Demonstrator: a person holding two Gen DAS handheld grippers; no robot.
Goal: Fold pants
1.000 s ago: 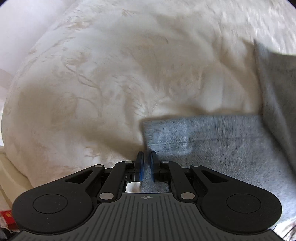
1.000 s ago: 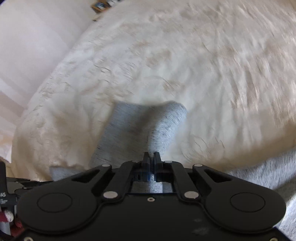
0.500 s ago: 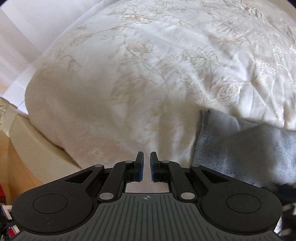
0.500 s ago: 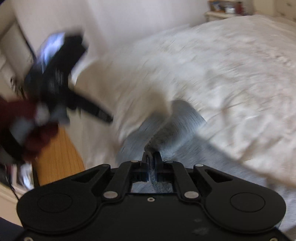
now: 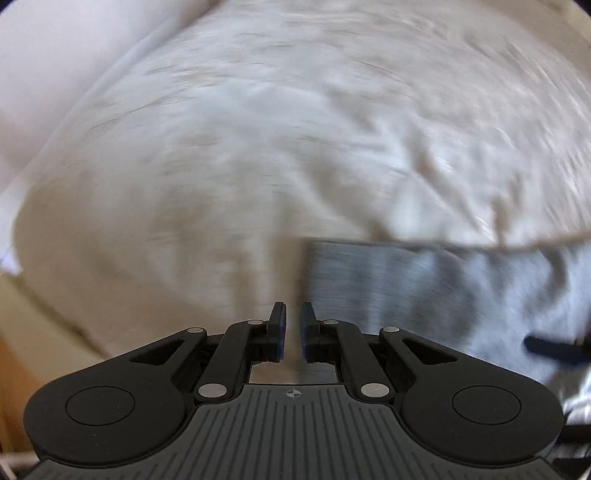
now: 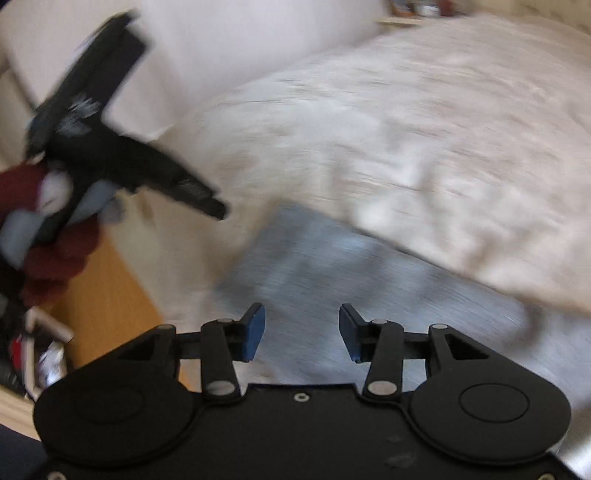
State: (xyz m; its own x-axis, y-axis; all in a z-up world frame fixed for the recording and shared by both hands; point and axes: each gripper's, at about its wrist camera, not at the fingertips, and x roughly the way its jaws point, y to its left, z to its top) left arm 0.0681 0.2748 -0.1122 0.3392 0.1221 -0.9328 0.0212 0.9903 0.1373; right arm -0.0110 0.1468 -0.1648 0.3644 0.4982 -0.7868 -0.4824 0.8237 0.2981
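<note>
The grey pants (image 5: 424, 295) lie folded on the white quilted bed (image 5: 258, 147), blurred by motion. My left gripper (image 5: 291, 328) hangs above the quilt just left of the pants' edge, shut with nothing between its pads. In the right wrist view my right gripper (image 6: 301, 328) hovers over the pants (image 6: 332, 266); its jaws are opening and grip no cloth. The left gripper (image 6: 214, 206) shows at upper left in that view, held by a hand in a red sleeve (image 6: 55, 266).
The bed's corner drops to a wooden floor (image 6: 103, 288) at the left. A pale wall (image 6: 240, 44) stands behind the bed, with a shelf of small items (image 6: 413, 11) far back. A dark finger of the right gripper (image 5: 554, 347) pokes in over the pants.
The right gripper's jaws, shut on a fold of the grey pants before, have parted and the cloth lies flat. The left gripper rose from the pants' corner, staying shut.
</note>
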